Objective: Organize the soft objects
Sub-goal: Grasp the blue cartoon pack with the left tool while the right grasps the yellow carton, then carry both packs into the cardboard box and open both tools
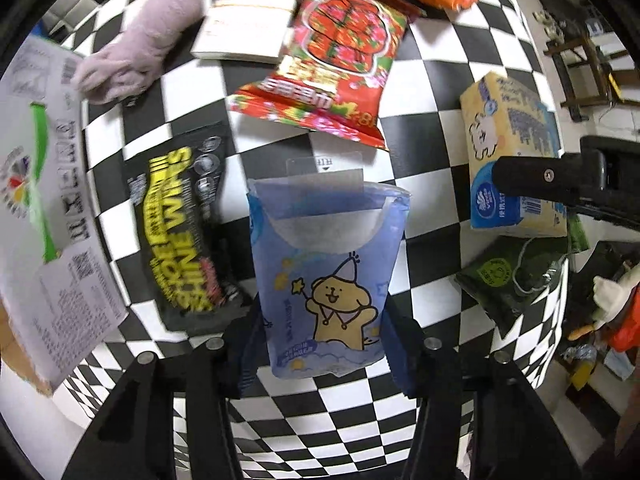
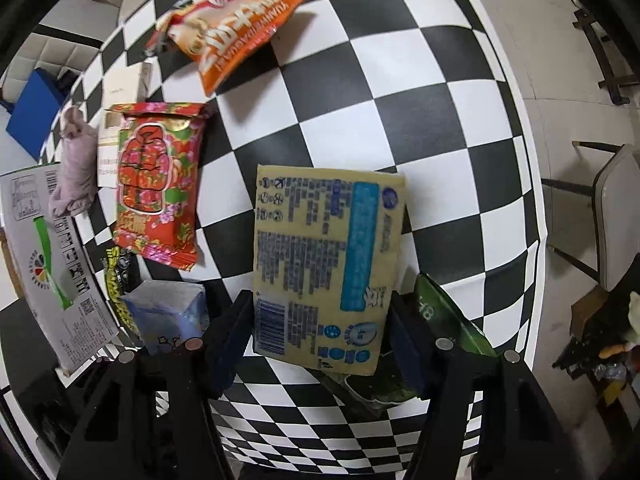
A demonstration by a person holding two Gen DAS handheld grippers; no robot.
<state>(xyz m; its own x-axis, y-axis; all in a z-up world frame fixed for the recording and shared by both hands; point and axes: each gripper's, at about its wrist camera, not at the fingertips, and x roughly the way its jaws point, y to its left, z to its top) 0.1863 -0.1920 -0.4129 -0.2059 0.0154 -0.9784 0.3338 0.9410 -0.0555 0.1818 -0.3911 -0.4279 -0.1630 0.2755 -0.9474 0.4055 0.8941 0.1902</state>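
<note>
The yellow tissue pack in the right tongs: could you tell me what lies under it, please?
Under the yellow tissue pack, a dark green packet sticks out at its lower right, on the checkered tablecloth. How far the packet extends beneath is hidden.

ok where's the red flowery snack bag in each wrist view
Left wrist: red snack bag lies top centre, beyond the blue wipes pack in the left gripper.
Right wrist: it lies at middle left.
Shared landmark: the purple plush toy, left of the bag in both.
</note>
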